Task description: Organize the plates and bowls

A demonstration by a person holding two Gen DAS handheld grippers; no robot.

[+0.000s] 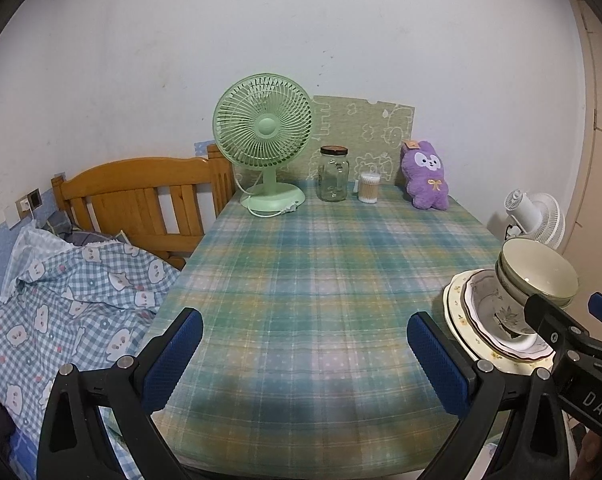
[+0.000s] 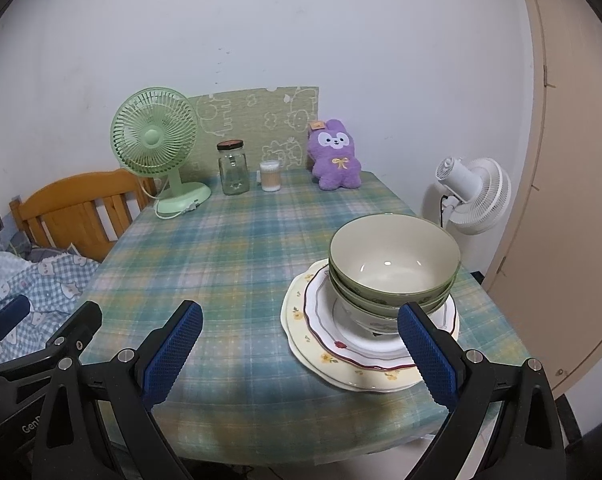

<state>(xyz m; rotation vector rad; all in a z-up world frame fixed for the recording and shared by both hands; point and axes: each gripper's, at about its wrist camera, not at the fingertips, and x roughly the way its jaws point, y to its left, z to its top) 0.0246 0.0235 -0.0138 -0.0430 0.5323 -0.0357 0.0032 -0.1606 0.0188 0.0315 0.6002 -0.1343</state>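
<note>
Both hand-held grippers point(image 1: 305, 360) point(image 2: 299, 354) wide apart, empty.

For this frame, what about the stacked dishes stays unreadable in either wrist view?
- Bowl count: the bowls nest tightly; right wrist view shows rims only, so the number is uncertain.
- Plates: centres covered by the bowls; near-right edge hidden behind the right gripper's fingers.
- Left wrist view: the right gripper's body blocks the stack's near side; the left gripper hides nothing.
</note>
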